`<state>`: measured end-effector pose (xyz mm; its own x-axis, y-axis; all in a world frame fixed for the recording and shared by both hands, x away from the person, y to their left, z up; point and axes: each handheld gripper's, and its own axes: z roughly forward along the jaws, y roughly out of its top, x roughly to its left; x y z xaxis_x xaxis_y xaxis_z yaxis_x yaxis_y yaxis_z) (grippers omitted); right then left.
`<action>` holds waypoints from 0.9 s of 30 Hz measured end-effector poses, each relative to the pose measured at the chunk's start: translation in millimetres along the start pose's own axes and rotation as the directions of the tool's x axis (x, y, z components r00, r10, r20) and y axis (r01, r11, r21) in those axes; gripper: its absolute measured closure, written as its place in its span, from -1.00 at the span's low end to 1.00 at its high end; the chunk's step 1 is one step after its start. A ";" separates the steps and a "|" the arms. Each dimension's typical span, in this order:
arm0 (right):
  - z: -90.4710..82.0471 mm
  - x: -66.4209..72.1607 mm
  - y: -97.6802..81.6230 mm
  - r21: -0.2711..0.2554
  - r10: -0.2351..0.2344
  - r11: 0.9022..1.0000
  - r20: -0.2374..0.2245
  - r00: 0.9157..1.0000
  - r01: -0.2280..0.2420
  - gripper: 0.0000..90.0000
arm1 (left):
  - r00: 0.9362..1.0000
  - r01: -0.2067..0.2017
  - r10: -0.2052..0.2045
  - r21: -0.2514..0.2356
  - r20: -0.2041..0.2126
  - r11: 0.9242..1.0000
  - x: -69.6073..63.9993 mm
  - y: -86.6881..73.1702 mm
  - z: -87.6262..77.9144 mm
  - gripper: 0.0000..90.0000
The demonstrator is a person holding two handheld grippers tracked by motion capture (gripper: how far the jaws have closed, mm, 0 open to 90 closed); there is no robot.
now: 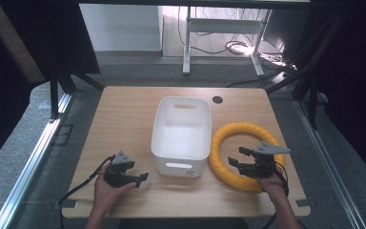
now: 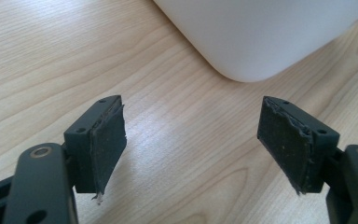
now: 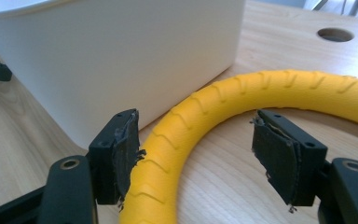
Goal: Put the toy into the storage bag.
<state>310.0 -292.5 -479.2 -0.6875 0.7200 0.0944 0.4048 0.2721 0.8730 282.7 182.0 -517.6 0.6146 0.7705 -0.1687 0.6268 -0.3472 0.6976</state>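
The light wooden bench (image 1: 124,119) held everything. A white plastic tub (image 1: 181,136) with a handle slot sat in its middle. At the tub's three o'clock lay a big yellow ribbed foam ring (image 1: 221,138), flat on the wood and just beside the tub wall. The right gripper (image 1: 238,157) was at the ring's near side, its fingers (image 3: 126,149) wide apart with the yellow tube between them; one pad touched the ring. The left gripper (image 1: 142,179) was at the tub's seven o'clock, fingers (image 2: 107,144) apart over bare wood.
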 end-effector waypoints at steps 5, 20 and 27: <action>-8.3 -7.2 -7.4 -0.013 0.014 1.000 0.028 1.000 -0.013 -0.23 | 1.000 -0.001 0.001 0.005 0.011 1.000 -2.2 -1.4 1.9 -0.47; -25.2 -4.9 -6.9 0.039 0.017 0.999 -0.009 1.000 -0.017 -0.22 | 0.999 -0.024 0.023 0.014 0.032 1.000 -5.5 4.2 6.3 -0.47; -23.4 4.1 27.0 0.278 -0.148 0.948 -0.047 0.988 0.155 -0.25 | 0.999 -0.027 0.027 0.004 0.043 1.000 -7.4 5.0 3.7 -0.47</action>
<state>304.0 -297.1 -444.1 -0.7672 0.6412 -0.0134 0.4449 0.5471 0.7090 283.1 172.6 -515.5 0.6514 0.7371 -0.1798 0.6119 -0.3702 0.6990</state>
